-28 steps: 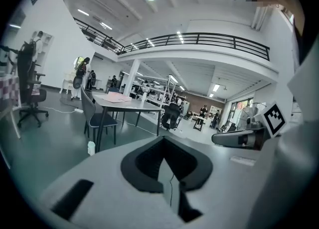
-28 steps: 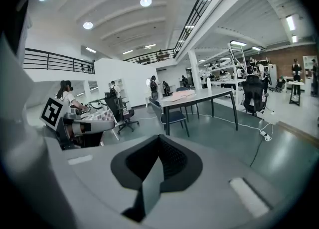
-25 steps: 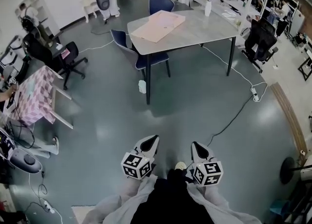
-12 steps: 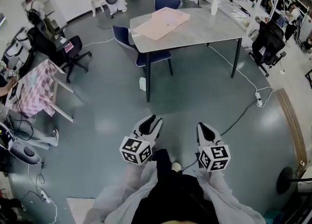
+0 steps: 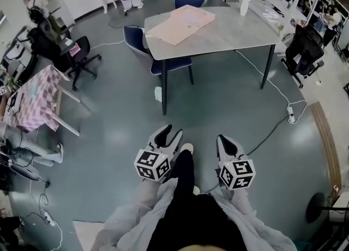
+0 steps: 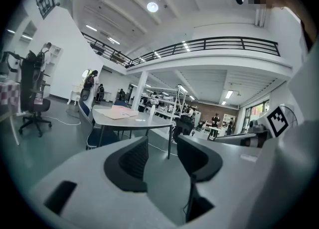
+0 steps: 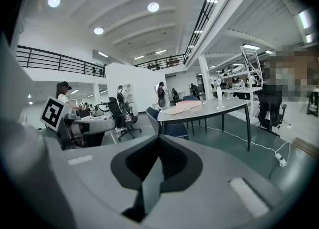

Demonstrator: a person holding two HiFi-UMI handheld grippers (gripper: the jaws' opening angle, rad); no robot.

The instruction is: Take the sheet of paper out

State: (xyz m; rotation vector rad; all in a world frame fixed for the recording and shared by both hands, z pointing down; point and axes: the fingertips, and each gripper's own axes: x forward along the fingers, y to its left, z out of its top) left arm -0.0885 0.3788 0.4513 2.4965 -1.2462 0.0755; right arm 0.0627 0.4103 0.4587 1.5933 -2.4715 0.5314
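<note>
Evidently the pinkish paper folder [image 5: 181,24] lies flat on the grey table [image 5: 240,31], well ahead. The left gripper [image 5: 170,132] has just been opening and is empty; the right gripper [image 5: 224,141] is closed and empty. The sheet is likely light and floppy, so pinch an exposed edge.

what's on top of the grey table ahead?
The grey table carries a flat pinkish folder and, near its far edge, a white bottle. Any sheet inside the folder is covered, so unseen.
</note>
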